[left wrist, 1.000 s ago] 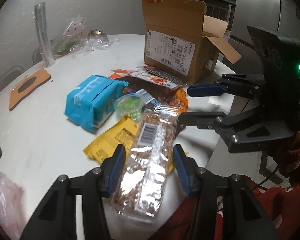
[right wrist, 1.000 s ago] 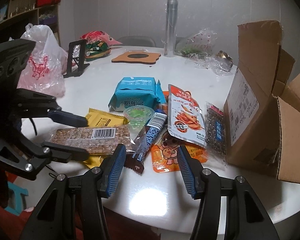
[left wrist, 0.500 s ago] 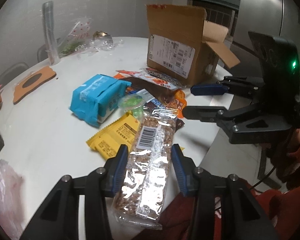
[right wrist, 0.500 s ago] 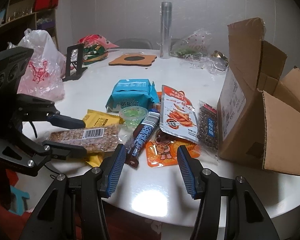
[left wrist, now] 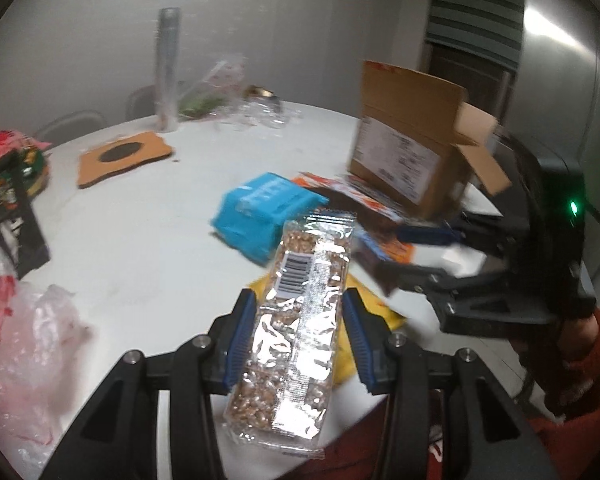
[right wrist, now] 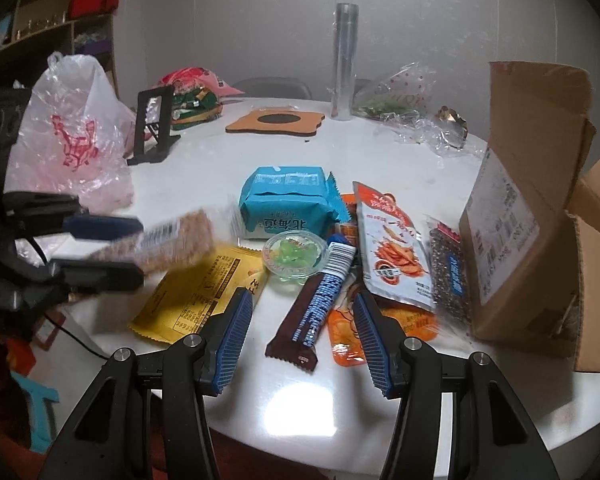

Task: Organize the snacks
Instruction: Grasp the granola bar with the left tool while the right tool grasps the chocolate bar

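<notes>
My left gripper is shut on a clear-wrapped nut brittle bar and holds it lifted above the white table; it shows blurred in the right wrist view. My right gripper is open and empty over a brown chocolate bar. On the table lie a blue pack, a yellow packet, a green jelly cup, an orange-red snack pouch, a dark seed packet and an orange pouch.
An open cardboard box stands at the right. A plastic bag, a black stand, a cork coaster, a tall clear cylinder and crumpled wrappers sit further back.
My left gripper has lifted the nut bar off the snack pile and swung it up and to the left. My right gripper has edged forward over the chocolate bar.
</notes>
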